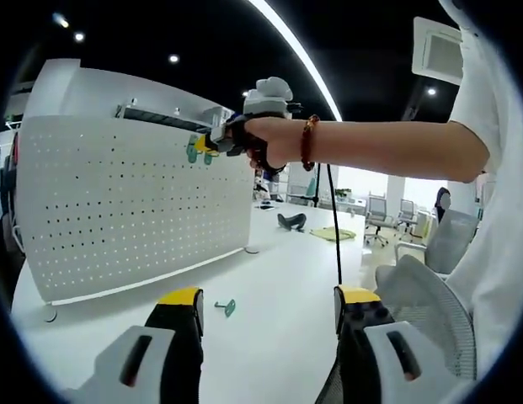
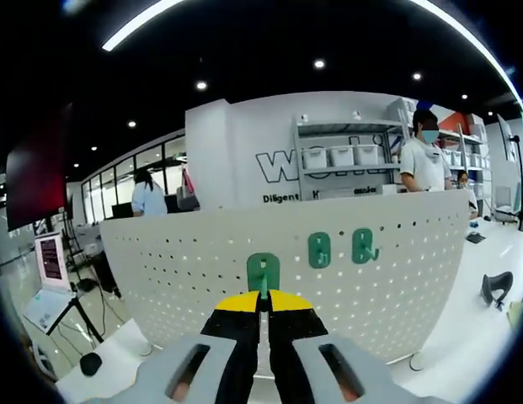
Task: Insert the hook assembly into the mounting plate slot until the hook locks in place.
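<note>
1. Risk number one sits at your right tongs [image 2: 263, 305]: they are pressed together on the stem of a green hook [image 2: 263, 274], which you hold against the face of the white pegboard [image 2: 160, 269], near its top edge. If the hook's pegs miss the holes, pushing will only skid it across the panel, or twist it in the thin pinch.
2. Your grip is narrow and low on the hook. A sideways load could lever the hook out of the tongs before it locks, and it would drop to the counter [image 1: 269, 278] below.
3. Two more green hooks [image 2: 319, 250] already hang on the pegboard just beside your target. Drift to that side and you may knock one loose.
4. The pegboard stands upright on small feet on the counter. In my judgement, a hard shove near the top could tip or slide it, so press squarely.
5. Your left tongs [image 1: 267, 305] hang spread and empty above the counter, well back from the panel, with a spare green hook [image 1: 226, 307] lying on the counter ahead of them. Swinging that hand about could sweep the spare out of the workspace.
</note>
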`<state>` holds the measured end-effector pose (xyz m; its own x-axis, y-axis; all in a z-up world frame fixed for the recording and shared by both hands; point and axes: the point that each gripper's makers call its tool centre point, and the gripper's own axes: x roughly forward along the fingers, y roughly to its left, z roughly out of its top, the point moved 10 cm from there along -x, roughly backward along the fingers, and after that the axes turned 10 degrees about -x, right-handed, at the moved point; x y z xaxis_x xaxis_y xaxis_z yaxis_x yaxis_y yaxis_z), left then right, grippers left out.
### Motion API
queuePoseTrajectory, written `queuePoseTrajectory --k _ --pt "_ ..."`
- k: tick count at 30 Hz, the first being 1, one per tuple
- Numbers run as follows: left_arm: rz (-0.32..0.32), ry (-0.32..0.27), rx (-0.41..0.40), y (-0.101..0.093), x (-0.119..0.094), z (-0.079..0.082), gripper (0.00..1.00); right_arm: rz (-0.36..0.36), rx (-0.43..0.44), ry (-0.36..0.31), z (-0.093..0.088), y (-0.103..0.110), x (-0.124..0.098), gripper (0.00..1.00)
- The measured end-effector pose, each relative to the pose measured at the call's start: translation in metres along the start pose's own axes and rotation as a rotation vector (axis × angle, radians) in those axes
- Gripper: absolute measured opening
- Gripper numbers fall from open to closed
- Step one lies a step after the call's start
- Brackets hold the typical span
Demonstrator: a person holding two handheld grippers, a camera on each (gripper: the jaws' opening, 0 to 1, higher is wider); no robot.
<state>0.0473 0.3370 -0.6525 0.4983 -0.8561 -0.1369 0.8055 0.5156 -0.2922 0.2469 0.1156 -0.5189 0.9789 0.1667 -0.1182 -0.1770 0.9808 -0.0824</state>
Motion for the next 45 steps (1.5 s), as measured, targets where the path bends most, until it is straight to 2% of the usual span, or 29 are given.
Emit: queuePoseTrajectory --k 7,14,19,21,25,27,32,35,45 --pt "0.014 0.004 -0.003 -0.004 0.0 0.001 0.64 -0.019 -0.001 0.016 0.001 -0.004 0.01 0.01" --pt "0.0 0.013 -0.003 -0.006 0.0 0.0 0.64 -0.034 -0.011 0.027 0.004 -0.005 0.018 0.01" --pt "-0.004 0.032 0.008 -0.002 -0.001 -0.002 0.64 -0.031 -0.053 0.041 0.005 -0.001 0.025 0.01" --pt "-0.003 0.024 0.006 0.0 -0.002 -0.001 0.64 -0.031 -0.034 0.039 0.005 -0.001 0.027 0.01" --pt "0.003 0.021 0.009 0.003 -0.002 0.0 0.65 -0.034 -0.054 0.046 0.005 0.002 0.034 0.01" --pt "0.007 0.019 0.007 0.004 -0.002 0.0 0.65 -0.065 -0.065 0.04 0.005 0.001 0.036 0.01" --pt "0.02 0.029 0.015 0.006 -0.003 -0.002 0.65 -0.073 -0.051 0.034 0.007 0.001 0.042 0.01" --pt "0.018 0.016 -0.012 0.006 -0.005 -0.004 0.65 -0.085 -0.054 0.03 0.009 -0.001 0.047 0.01" --pt "0.035 0.031 0.003 0.013 -0.009 -0.003 0.65 -0.092 -0.059 0.043 0.008 -0.005 0.057 0.01"
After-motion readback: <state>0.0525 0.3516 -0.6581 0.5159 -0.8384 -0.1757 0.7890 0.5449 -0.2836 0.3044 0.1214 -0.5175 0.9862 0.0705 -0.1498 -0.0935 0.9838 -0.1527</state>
